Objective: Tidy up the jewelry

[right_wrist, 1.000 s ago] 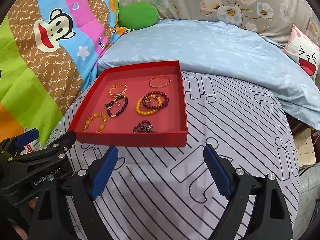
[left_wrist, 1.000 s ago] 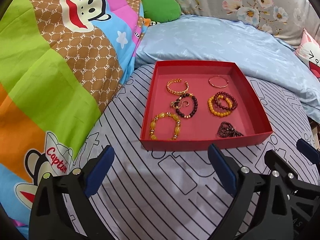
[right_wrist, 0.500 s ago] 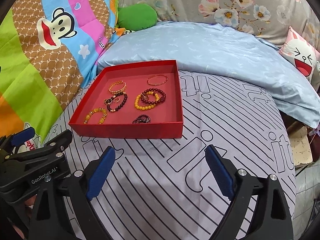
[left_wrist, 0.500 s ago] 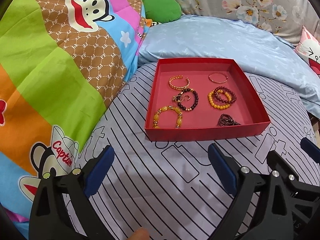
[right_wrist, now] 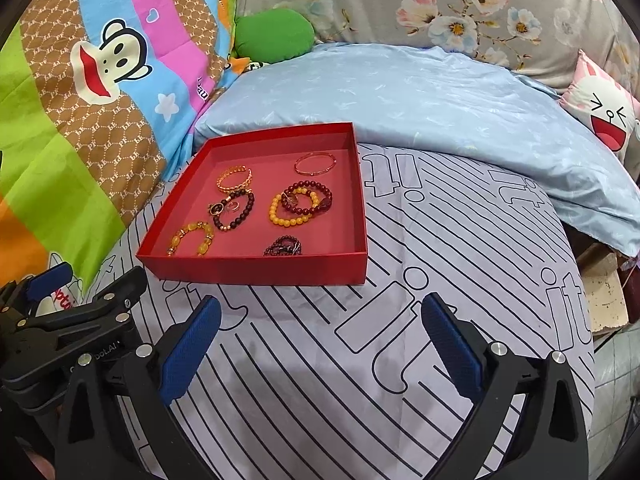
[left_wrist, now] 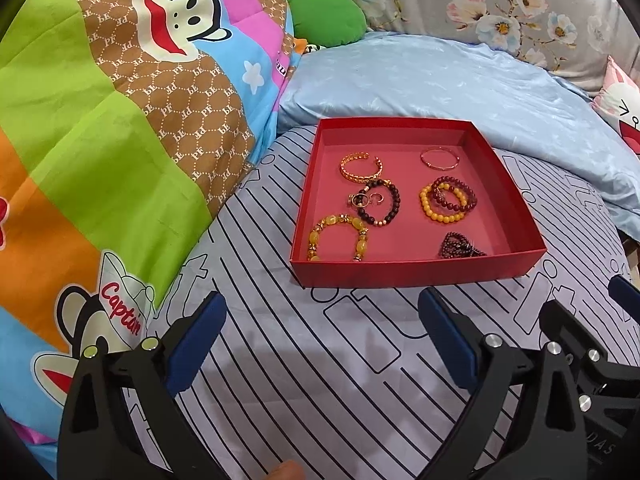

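Observation:
A shallow red tray (left_wrist: 400, 272) lies on the striped bedsheet, ahead of both grippers. Inside it are a gold cuff (left_wrist: 361, 168), a thin rose-gold bangle (left_wrist: 439, 158), a dark bead bracelet (left_wrist: 380, 208) with small rings, an orange and a dark red bead bracelet (left_wrist: 448, 200) overlapping, a yellow amber bracelet (left_wrist: 338, 236) and a dark bead heap (left_wrist: 460, 245). My left gripper (left_wrist: 320, 312) is open over the sheet, short of the tray. My right gripper (right_wrist: 322, 312) hovers just short of the tray (right_wrist: 256, 270); its jaws are opening, with nothing between them.
A colourful monkey-print quilt (left_wrist: 100, 140) rises at the left. A light blue pillow (left_wrist: 440, 88) lies behind the tray, with a green cushion (left_wrist: 328, 20) and floral fabric beyond. The bed's edge drops off at the right (right_wrist: 600, 300). A fingertip (left_wrist: 284, 472) shows at the bottom.
The tray looks a little smaller and higher in both views. The right gripper's jaws stand slightly wider. A fingertip has appeared at the bottom of the left wrist view.

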A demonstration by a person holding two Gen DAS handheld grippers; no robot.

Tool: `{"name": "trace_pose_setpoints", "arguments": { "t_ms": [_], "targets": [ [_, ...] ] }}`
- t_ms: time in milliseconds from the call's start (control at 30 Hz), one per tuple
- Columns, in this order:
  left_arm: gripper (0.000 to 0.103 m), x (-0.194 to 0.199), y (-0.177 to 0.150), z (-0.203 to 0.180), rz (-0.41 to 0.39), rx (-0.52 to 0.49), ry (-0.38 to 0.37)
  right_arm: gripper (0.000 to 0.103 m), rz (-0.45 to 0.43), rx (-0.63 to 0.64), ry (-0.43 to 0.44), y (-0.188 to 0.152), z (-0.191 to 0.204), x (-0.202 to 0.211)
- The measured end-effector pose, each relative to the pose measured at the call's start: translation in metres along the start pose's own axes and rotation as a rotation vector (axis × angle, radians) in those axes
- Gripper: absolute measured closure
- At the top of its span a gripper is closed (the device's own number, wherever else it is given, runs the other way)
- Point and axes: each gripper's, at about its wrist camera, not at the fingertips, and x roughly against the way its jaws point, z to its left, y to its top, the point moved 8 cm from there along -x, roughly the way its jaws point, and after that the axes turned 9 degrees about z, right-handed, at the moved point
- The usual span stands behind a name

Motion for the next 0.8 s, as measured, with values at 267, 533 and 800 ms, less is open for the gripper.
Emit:
{"name": "trace_pose_setpoints", "arguments": {
  "t_ms": [267, 533, 800],
  "targets": [
    [0.011, -0.0084, 0.0007, -0.0011, 0.019, 0.011, -0.022, 0.006, 0.003, -0.004, -0.014, 0.0007, -0.0003, -0.0045],
    [0.011, -0.0085, 0.0015, -0.0025, 0.01, 0.007, -0.021, 0.006, 0.011, -0.006, -0.019, -0.0019, -0.0014, -0.0076],
    [0.011, -0.0093, 0.0007, -0.0027, 0.013, 0.007, -0.025, 0.006, 0.012, -0.003, -0.024, -0.0028, -0.0002, -0.0084]
  ]
}}
